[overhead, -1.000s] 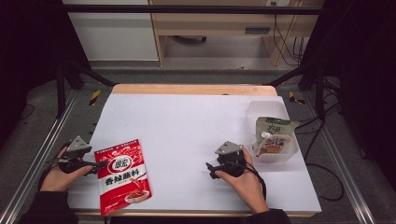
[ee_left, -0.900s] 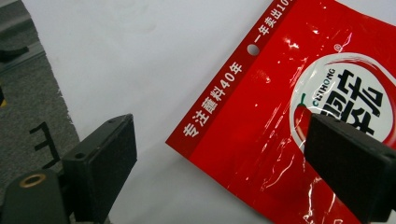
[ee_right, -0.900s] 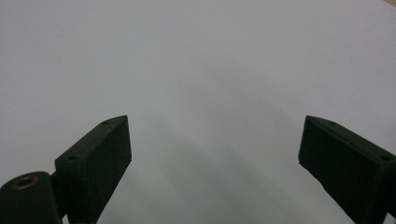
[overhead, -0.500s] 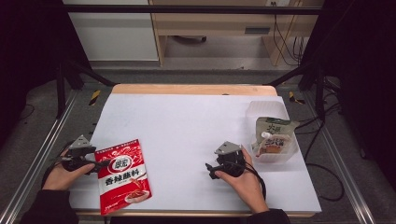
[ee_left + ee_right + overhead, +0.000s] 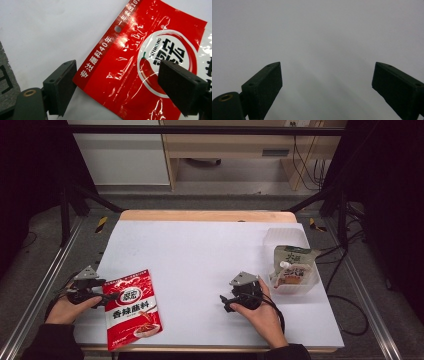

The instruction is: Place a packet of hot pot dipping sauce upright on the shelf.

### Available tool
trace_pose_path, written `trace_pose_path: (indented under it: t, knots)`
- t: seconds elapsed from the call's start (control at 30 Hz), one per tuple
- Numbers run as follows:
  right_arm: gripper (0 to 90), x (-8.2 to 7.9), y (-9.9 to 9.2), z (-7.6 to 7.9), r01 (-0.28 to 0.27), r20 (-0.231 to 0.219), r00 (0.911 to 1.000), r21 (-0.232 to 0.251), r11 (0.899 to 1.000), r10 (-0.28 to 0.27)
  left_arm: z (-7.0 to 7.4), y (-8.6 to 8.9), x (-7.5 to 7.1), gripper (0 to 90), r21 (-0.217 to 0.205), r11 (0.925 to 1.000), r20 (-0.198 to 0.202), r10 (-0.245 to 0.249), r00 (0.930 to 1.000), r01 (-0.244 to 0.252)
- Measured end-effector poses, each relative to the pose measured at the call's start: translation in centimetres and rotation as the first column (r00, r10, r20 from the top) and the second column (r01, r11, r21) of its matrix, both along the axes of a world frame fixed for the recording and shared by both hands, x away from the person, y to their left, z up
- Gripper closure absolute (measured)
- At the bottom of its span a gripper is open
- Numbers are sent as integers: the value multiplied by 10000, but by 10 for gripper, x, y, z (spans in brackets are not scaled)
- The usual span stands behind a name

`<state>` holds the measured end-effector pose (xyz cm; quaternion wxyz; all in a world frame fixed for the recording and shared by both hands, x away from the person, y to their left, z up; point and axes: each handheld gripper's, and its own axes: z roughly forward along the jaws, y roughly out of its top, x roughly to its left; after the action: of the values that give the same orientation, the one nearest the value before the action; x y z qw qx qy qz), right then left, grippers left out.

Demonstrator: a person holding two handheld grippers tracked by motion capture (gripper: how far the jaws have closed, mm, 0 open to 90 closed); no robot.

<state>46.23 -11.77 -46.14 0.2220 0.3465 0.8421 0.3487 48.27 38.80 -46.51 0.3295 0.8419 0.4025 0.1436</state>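
At the far left, the left gripper (image 5: 107, 297) lies low on the white table (image 5: 200, 255), held in a hand (image 5: 62, 310). Its jaws have just been closing a little but stand wide, with the near corner of a red sauce packet (image 5: 132, 307) between them. In the left gripper view the two black pads (image 5: 61, 86) sit on either side of that corner of the packet (image 5: 140, 72), and a gap shows between pad and foil, so nothing is gripped yet. The packet lies flat just ahead of this gripper, its long side running away from it.

Toward the right, the right gripper (image 5: 226, 301) rests on bare table in the other hand (image 5: 262, 315). Its jaws gape wide and hold nothing. Beyond it, to its far side, a clear tub (image 5: 292, 265) holds a green and white pouch (image 5: 294, 265).

The step in hand looks like taking hold of the packet's corner. The next move likely calls for closing the left jaws fully until both pads pinch the foil, then lifting.
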Motion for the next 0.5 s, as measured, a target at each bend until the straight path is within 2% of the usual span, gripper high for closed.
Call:
trace_pose_path:
  t: [0.1,0.4,0.5]
  knots:
    - [100,0,0,0,-22,10,10000,4,10000,22,1,0,-1,188,12,10000,21,-30,10000,30]
    - [100,0,-1,1,-36,-26,10000,6,10000,36,9,-5,-9,223,-556,9984,101,-136,9999,141]
    - [101,-1,-1,1,-62,-35,10000,16,10000,62,12,-6,-12,229,-539,9983,115,-211,9997,217]
